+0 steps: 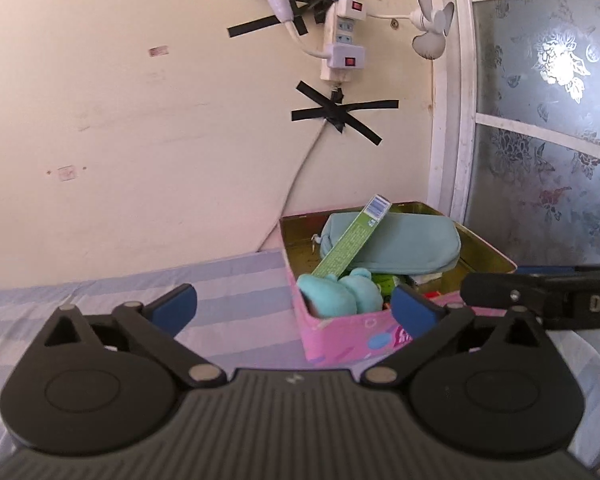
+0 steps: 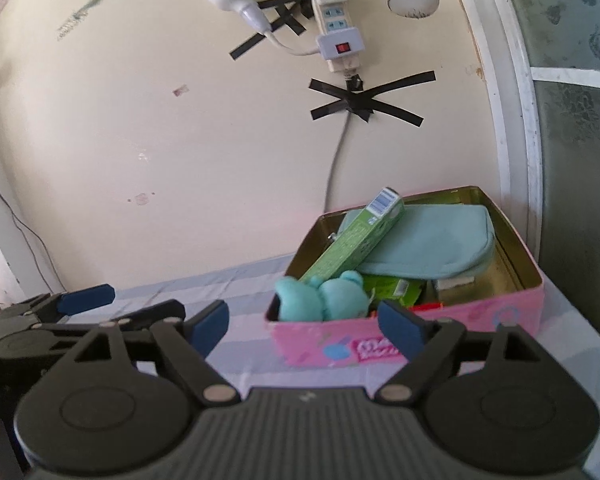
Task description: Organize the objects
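Grippers spread wide before a filled pink tin (image 1: 352,330) on a striped sheet.
Left gripper (image 1: 296,306) and right gripper (image 2: 306,322) hold nothing; green carton (image 1: 350,238), teal pouch (image 1: 416,246) and plush (image 1: 340,290) lie inside the tin.

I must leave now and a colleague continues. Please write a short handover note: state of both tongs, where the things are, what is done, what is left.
Left tongs: open, empty.
Right tongs: open, empty.
Pink tin box stands on the striped sheet by the wall. Inside: teal pouch, green carton leaning across it, teal plush toy at the near corner, small items beneath.
Done: these things are in the box.
Left: no loose things in view; the carton sticks out above the rim.
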### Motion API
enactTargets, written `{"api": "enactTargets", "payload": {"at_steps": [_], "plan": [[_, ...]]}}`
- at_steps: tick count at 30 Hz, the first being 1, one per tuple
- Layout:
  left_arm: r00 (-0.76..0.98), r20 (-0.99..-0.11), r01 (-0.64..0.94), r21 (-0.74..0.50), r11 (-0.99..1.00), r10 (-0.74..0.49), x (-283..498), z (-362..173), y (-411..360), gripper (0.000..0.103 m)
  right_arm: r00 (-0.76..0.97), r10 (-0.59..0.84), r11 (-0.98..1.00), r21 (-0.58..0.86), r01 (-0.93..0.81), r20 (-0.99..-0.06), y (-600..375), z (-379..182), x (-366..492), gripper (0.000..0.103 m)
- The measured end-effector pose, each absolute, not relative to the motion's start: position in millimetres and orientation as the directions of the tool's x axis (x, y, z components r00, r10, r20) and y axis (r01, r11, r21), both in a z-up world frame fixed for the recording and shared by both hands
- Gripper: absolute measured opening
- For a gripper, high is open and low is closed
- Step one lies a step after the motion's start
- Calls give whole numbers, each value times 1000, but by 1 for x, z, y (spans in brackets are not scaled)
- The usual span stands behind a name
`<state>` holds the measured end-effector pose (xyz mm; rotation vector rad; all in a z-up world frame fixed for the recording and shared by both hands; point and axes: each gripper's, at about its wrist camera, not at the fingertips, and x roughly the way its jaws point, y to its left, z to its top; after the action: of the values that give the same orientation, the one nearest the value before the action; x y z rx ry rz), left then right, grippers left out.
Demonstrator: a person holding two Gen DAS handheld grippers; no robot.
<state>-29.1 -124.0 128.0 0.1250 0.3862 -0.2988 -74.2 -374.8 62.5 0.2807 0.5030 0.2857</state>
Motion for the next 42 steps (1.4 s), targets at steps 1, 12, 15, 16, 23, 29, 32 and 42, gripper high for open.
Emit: {"api": "enactTargets", "payload": {"at_steps": [1,12,15,16,23,29,32,42], "plan": [[884,-389,305,61,950,-259,-33,127,-121,103,839,339,920,335,-201,-427,-372,61,-80,88],[891,-416,232,69,970,-183,-68,102,-90,103,916,296,897,408,-169,-272,-349,41,-160,103],[898,-411,209,84,974,-157,-77,95,-83,103,934,263,899,413,-147,-241,-347,37,-178,103],[898,-415,202,90,975,-148,-80,93,-82,103,935,260,900,411,-144,-242,-345,36,-181,103],[879,-467,199,171,965,-98,-97,69,-82,103,935,246,898,422,-122,-255,-337,26,-190,103],[862,-502,187,182,965,-73,-104,61,-80,103,931,250,893,436,-116,-265,-338,22,-192,103],[854,-514,192,173,966,-77,-106,59,-81,103,933,246,890,442,-109,-264,-341,21,-194,103],[840,-535,237,207,949,-93,-113,53,-96,103,928,245,875,476,-88,-280,-346,14,-191,103]]}}
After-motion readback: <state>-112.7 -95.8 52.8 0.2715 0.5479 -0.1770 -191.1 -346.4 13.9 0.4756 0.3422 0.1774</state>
